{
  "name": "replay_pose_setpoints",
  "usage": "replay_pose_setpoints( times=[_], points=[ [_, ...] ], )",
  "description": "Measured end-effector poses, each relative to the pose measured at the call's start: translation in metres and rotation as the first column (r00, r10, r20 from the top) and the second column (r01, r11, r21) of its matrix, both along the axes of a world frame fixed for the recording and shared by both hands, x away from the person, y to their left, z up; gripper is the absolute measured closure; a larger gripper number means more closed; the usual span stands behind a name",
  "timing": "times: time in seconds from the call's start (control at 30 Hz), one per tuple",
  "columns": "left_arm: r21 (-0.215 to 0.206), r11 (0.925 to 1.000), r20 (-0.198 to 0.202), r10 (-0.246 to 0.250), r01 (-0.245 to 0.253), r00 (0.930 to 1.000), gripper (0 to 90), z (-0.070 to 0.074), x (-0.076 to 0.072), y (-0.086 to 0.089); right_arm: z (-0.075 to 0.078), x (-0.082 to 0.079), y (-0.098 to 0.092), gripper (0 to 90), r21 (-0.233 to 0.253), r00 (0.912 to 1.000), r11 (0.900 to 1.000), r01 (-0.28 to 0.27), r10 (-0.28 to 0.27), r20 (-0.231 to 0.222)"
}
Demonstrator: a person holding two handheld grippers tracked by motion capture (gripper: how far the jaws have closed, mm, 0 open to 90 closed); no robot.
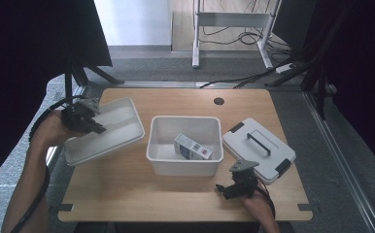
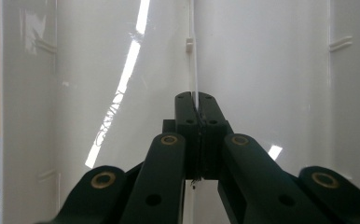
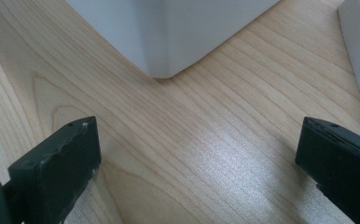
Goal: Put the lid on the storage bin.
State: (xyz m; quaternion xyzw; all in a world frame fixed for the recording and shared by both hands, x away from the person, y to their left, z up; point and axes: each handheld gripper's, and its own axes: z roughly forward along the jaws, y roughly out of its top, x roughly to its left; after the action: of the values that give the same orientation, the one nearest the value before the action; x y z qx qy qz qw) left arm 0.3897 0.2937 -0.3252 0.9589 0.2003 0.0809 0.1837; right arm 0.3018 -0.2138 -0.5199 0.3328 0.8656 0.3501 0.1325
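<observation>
Left tool (image 1: 99, 129): jaws pinched tight on a thin white wall of the white tray (image 1: 122, 121). In the left gripper view (image 2: 197, 109) the pads meet with the wall's edge sandwiched between them, glossy tray surfaces running away on both sides. Tray sits at the left edge of the desk (image 1: 176, 199), toward the far-left corner, tilted; its near-left end overhangs the desk edge. Cannot tell if any part rests on the wood. Left hand (image 1: 54, 130) comes in from off the desk's left side, cable trailing down the forearm.

Right tool (image 1: 220, 188): jaws spread wide, holding nothing. Low over the near edge of the desk, right of centre. Right gripper view (image 3: 197, 154) has bare wood grain between the two jaws and a rounded white corner of the bin (image 3: 169, 32) ahead, apart from the tips.

Open white bin (image 1: 184, 162) stands mid-desk, just right of the tray, small gap between them. Inside: one small white carton (image 1: 192, 147) with dark print, lying tilted toward the bin's right half.

White lid (image 1: 268, 155) with a dark handle and dark clips lies flat on the right side of the desk, just beside the bin and turned at an angle to it; its near corner is close to the right tool.

Cable hole (image 1: 218, 101) near the far edge, centre-right.
</observation>
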Motion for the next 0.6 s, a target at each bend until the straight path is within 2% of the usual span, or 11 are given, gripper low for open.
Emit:
replay_pose_setpoints(
  times=[0.3, 0.43, 0.6],
  points=[
    [-0.003, 0.9935, 0.023, -0.113, 0.113, 0.9933, 89.1, 0.013, 0.009, -0.051, 0.000, 0.000, 0.000, 0.0, 0.000, 1.0000, 1.000, 0.001, -0.001, -0.001],
    [-0.004, 0.9872, 0.026, -0.159, 0.159, 0.9869, 89.1, 0.015, 0.014, -0.076, 0.000, 0.000, 0.000, 0.0, 0.000, 1.0000, 1.000, 0.001, -0.001, -0.001],
    [-0.006, 0.9761, 0.031, -0.217, 0.217, 0.9757, 89.2, 0.015, 0.020, -0.108, 0.000, 0.000, 0.000, 0.0, 0.000, 1.0000, 1.000, 0.000, 0.000, 0.000]
  ],
)
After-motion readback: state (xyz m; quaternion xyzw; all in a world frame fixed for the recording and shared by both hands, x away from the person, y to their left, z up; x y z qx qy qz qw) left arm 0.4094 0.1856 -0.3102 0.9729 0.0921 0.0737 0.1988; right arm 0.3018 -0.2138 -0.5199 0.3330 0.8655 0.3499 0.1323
